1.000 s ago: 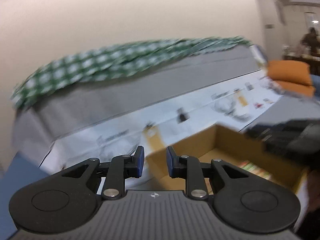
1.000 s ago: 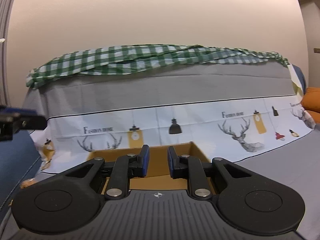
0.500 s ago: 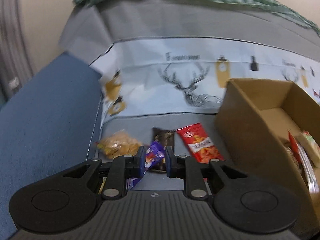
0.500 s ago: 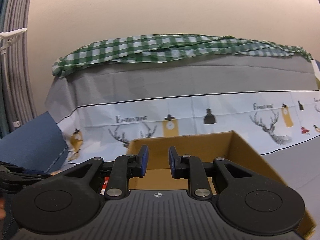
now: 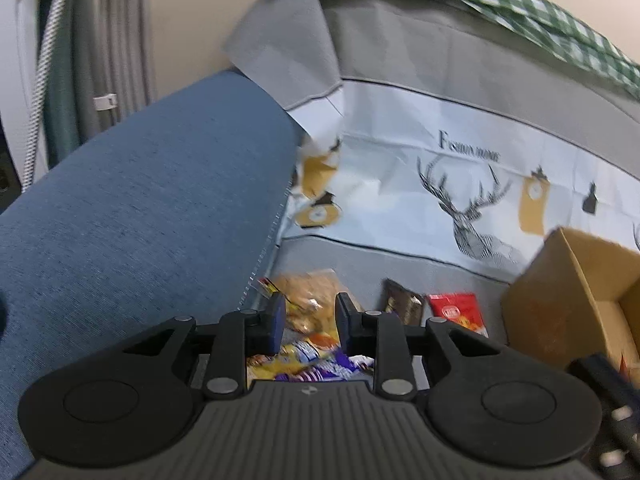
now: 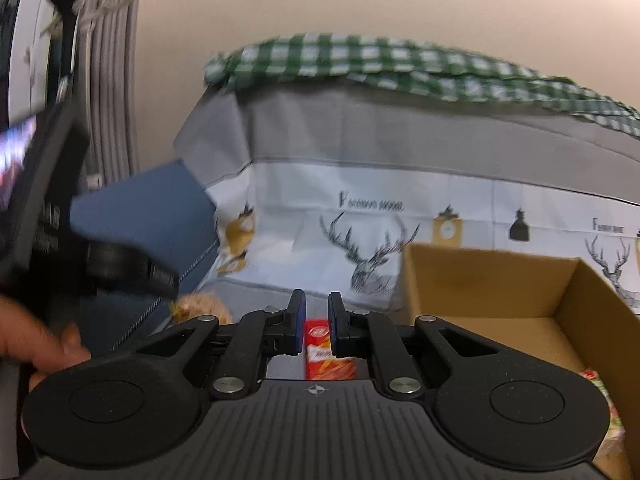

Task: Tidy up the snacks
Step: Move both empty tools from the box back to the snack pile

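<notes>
Several loose snacks lie on the grey sofa seat: a clear bag of golden snacks (image 5: 310,294), a dark brown packet (image 5: 403,306), a red packet (image 5: 458,312) and purple and yellow wrappers (image 5: 316,360). My left gripper (image 5: 311,320) hovers over the golden bag and the wrappers, its jaws opening with nothing pressed between them. My right gripper (image 6: 316,320) is shut and empty, and the red packet (image 6: 329,356) shows beyond its fingertips. The open cardboard box (image 6: 500,276) stands to the right, with some packets (image 6: 600,384) inside.
A blue sofa arm (image 5: 140,220) rises on the left. The seat back wears a deer-print cover (image 5: 472,200) and a green checked cloth (image 6: 360,60). A hand (image 6: 40,344) holds the left gripper's body (image 6: 120,264) at the left of the right wrist view.
Both views have swung left and downward toward the loose snacks. The left jaws stand wider than half a second ago. The right jaws have narrowed, and the red packet has come into its view.
</notes>
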{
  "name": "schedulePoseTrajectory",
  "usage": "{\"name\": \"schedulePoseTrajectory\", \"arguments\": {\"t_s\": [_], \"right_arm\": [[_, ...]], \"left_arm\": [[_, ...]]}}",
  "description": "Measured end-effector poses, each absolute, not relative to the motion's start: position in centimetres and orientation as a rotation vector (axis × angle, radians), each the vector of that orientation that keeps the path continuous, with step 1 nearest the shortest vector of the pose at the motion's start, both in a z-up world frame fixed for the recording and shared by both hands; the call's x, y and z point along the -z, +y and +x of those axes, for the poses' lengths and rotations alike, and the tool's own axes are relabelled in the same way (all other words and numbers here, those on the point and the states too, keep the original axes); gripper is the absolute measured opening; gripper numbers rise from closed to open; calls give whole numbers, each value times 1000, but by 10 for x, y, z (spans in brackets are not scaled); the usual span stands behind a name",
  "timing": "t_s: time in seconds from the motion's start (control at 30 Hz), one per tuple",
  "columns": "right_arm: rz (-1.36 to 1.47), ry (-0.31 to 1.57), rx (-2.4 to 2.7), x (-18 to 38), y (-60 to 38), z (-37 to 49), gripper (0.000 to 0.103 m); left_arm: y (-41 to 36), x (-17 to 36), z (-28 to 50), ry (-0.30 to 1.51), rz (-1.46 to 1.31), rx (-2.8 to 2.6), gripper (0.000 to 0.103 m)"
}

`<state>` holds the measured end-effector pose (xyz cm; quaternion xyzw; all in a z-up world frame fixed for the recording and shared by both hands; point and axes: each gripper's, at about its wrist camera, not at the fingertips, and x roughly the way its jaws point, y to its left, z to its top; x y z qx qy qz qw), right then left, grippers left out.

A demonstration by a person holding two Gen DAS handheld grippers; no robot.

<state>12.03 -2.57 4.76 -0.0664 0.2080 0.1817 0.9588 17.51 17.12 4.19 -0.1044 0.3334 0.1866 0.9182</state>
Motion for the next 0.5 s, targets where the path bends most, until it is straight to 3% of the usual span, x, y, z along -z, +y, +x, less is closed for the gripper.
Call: {"name": "schedulePoseTrajectory", "arguments": {"t_s": [0.37, 0.5], "right_arm": [[-239, 572, -274, 8, 31, 170, 14], [-261, 632, -208, 29, 39, 194, 25]], "left_arm": [[181, -39, 178, 685, -202, -401, 33], [180, -35, 180, 697, -185, -396, 34]]}}
